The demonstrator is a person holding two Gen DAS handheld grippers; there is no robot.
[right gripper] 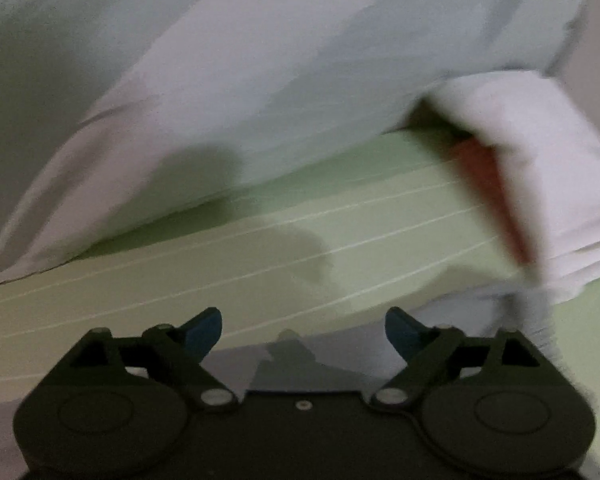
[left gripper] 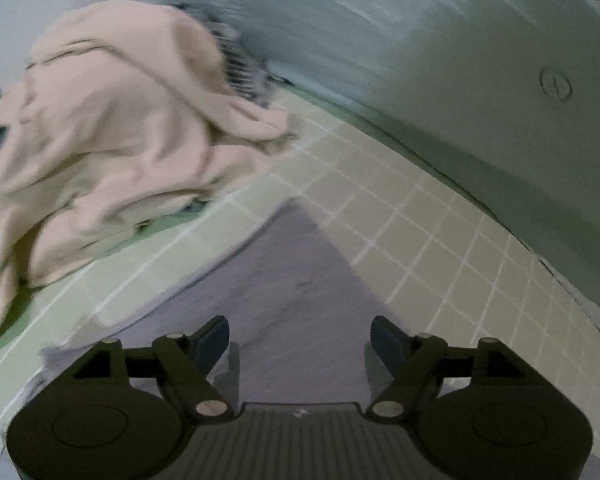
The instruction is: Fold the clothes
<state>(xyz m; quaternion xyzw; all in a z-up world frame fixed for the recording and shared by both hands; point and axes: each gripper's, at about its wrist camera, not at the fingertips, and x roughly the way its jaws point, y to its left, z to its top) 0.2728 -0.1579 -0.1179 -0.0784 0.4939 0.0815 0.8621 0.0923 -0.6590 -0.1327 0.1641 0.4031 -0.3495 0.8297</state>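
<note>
In your left wrist view, a crumpled beige garment (left gripper: 112, 132) lies in a heap at the far left on the green gridded mat (left gripper: 400, 216), and a dark striped cloth (left gripper: 240, 60) shows from behind it, next to the pale wall (left gripper: 480, 80). A flat grey-lilac cloth (left gripper: 284, 280) is spread on the mat from the middle down to the near edge, and it runs under your left gripper (left gripper: 299, 338). The jaws of this gripper stand wide apart and nothing is between them; the blue pads (left gripper: 212, 340) hang just above the grey-lilac cloth, but whether they touch it you cannot tell. In your right wrist view the picture is blurred. A big pale bluish-white cloth (right gripper: 240, 92) fills the far part from the left to the middle, and its lower edge rests on the mat (right gripper: 260, 248). At the right a white bundle of folded fabric (right gripper: 548, 168) sits on the mat, with an orange-red strip (right gripper: 488, 176) showing on its left side; what this strip is you cannot tell. Your right gripper (right gripper: 303, 332) is low in the view, its jaws also spread wide and empty, above the near edge of a grey cloth (right gripper: 340, 360) that lies on the mat.
</note>
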